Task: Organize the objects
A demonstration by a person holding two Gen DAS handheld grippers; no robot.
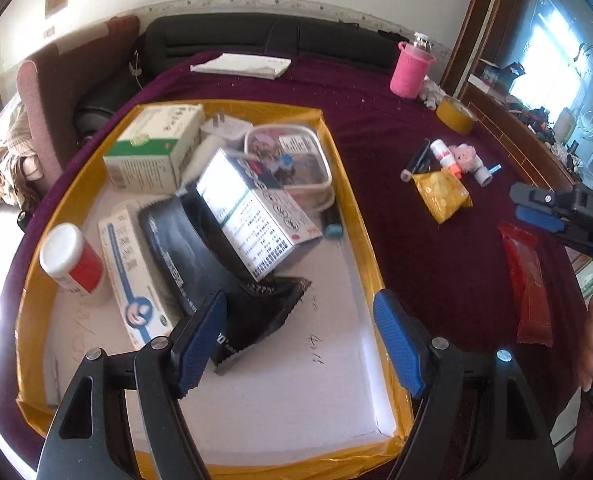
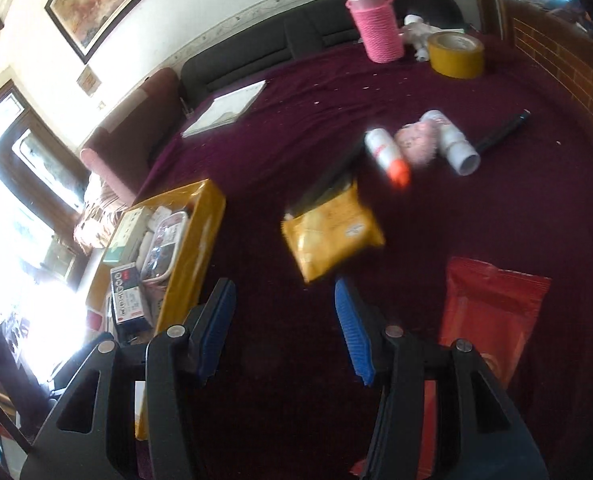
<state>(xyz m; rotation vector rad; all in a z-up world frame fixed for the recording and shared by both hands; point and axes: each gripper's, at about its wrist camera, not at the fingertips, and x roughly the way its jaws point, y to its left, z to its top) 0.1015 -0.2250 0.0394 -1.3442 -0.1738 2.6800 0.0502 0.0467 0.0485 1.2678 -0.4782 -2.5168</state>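
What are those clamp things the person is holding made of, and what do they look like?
Each looks like black hard plastic: two angular arms with cut-out slots and round silver pins at the hinges, ending in flat blue ribbed pads. The left gripper and right gripper match. White letters "DAS" mark the right one's body.

Left tongs agape, empty; right tongs parted, empty, both pitched downward

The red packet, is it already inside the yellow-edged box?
No, the red packet lies on the purple cloth, outside the yellow-edged box.
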